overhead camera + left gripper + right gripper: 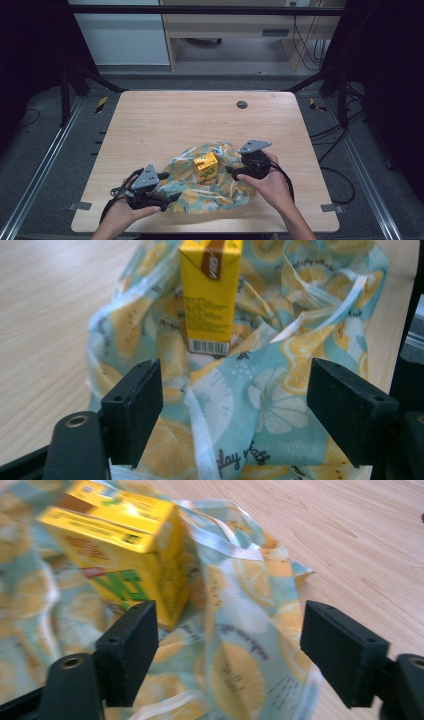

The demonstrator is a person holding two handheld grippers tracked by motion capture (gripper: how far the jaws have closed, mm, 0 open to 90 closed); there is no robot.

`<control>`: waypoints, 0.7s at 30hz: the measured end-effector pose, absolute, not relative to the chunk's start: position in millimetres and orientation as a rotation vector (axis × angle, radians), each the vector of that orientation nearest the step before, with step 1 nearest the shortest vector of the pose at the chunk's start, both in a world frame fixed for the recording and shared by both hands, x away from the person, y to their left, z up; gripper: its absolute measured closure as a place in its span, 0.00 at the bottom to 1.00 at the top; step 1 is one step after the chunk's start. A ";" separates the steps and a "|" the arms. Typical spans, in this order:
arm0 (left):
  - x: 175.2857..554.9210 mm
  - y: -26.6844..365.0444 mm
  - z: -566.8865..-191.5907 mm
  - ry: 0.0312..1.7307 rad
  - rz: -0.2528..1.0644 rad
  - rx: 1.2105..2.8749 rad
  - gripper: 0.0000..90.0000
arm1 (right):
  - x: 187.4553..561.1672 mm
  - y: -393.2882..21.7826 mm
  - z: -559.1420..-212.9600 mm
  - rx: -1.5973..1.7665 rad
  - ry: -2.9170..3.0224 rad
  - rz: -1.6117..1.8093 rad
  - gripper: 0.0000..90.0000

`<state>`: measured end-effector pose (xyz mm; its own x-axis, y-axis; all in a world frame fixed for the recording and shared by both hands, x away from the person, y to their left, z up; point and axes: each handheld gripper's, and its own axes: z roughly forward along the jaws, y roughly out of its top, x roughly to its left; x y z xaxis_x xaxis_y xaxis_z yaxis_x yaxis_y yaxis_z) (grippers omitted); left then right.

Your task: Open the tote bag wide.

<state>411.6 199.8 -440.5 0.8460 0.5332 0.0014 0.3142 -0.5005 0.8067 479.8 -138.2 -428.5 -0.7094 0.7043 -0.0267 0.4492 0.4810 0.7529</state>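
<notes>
A: Looking at the yellow carton (205,166) first: it is standing upright on the lemon-print bag (210,192), roughly mid-cloth, toward the near edge of the table (165,115). It is sitting on top of the fabric, not inside it, as far as I can tell.

B: Agreed. The left gripper (170,187) is sitting at the bag's near-left edge and the right gripper (231,171) at its right side, just beside the carton. Both sets of jaws are standing spread, with nothing pinched. In the left gripper view cloth is lying between the pads (134,410), untouched.

A: So I'm judging this as a re-grip, getting the bag up around the carton.

B: Then each side should be going for hem or the white handle strap (200,432), not a flat panel. Flat fabric is going to slip.

A: And the right one is running close to the carton's corner (170,580). Keeping the pads on cloth only is what matters; a nudge is tipping that box.

B: Lifting both sides evenly too, so the carton is staying centred.
</notes>
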 end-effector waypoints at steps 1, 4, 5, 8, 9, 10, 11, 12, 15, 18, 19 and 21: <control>411.7 198.7 -442.5 0.610 0.318 2.140 0.25 | 482.6 -137.8 -431.0 0.977 2.397 1.057 0.29; 412.4 195.7 -448.2 0.589 0.305 2.154 0.32 | 487.2 -136.6 -436.3 0.963 2.405 1.037 0.36; 412.6 194.7 -450.1 0.587 0.309 2.160 0.40 | 489.2 -135.0 -439.9 0.951 2.416 1.017 0.43; 412.7 191.3 -455.6 0.579 0.320 2.190 0.51 | 490.9 -133.2 -443.2 0.946 2.422 1.009 0.54; 412.3 190.5 -457.0 0.576 0.323 2.200 0.57 | 491.5 -132.9 -444.3 0.929 2.424 1.008 0.64; 412.1 189.9 -457.9 0.577 0.326 2.207 0.63 | 492.2 -132.7 -444.9 0.922 2.423 1.010 0.70; 411.8 188.9 -459.7 0.576 0.331 2.213 0.67 | 492.8 -132.5 -445.1 0.929 2.419 1.014 0.75; 411.5 188.1 -461.5 0.572 0.331 2.221 0.73 | 494.2 -132.8 -445.2 0.931 2.410 1.029 0.82; 412.4 186.2 -467.8 0.580 0.324 2.248 0.84 | 500.1 -135.8 -444.8 0.975 2.386 1.058 0.94; 412.8 183.6 -474.5 0.584 0.326 2.297 0.92 | 508.5 -139.7 -445.6 1.022 2.361 1.094 0.98; 412.8 183.0 -475.4 0.583 0.328 2.306 0.95 | 511.5 -140.9 -446.2 1.037 2.355 1.103 0.99; 413.7 182.8 -476.9 0.593 0.336 2.320 0.98 | 516.8 -142.8 -447.8 1.075 2.350 1.109 1.00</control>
<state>413.7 182.8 -476.9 0.8608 0.5040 0.0708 0.3199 -0.6440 0.6949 516.8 -142.8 -447.8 -0.6618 0.7494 0.0228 0.4939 0.4129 0.7653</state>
